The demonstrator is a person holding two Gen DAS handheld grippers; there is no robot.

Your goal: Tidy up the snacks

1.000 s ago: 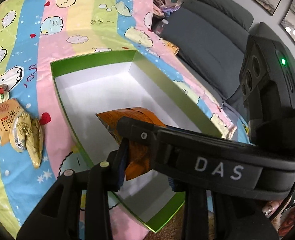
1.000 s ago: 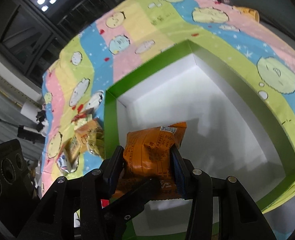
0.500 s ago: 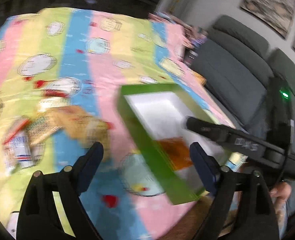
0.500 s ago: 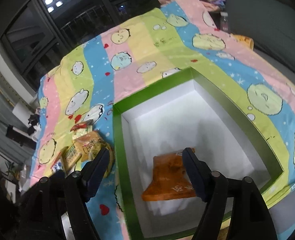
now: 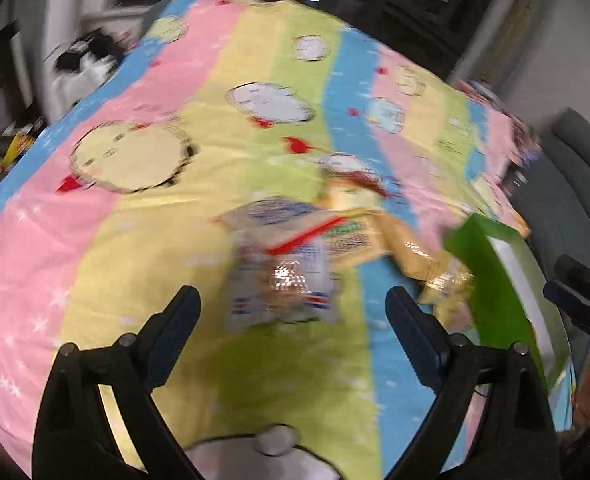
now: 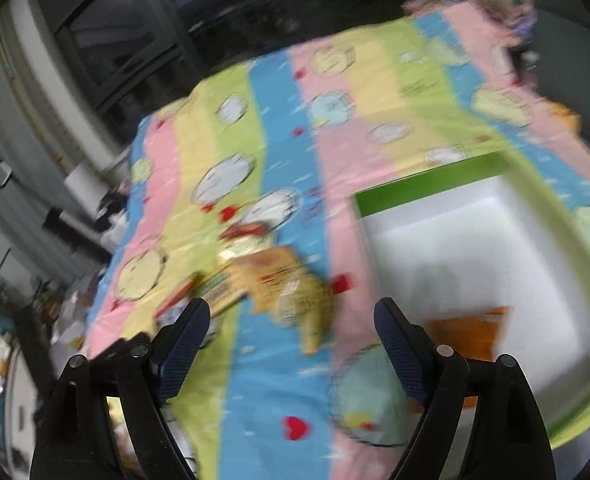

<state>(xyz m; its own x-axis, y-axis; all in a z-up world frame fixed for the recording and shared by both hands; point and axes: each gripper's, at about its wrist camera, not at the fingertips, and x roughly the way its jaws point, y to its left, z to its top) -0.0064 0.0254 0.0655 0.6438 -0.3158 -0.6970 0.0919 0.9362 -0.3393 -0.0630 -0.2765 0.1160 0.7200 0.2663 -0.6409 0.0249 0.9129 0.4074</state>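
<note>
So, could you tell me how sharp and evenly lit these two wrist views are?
Left wrist view: heavy motion blur smears the snack pile, with glare on its foil. Right wrist view: blurred too, the green box interior washed out white, ceiling lights bright; both show fisheye bending.

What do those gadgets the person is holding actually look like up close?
Each hand-held gripper, left and right, is a black plastic fork: two angular arms dotted with small silver screw heads, ending in fingers faced with dark blue, dimpled rubber-like pads. No cables or lettering show here.
</note>
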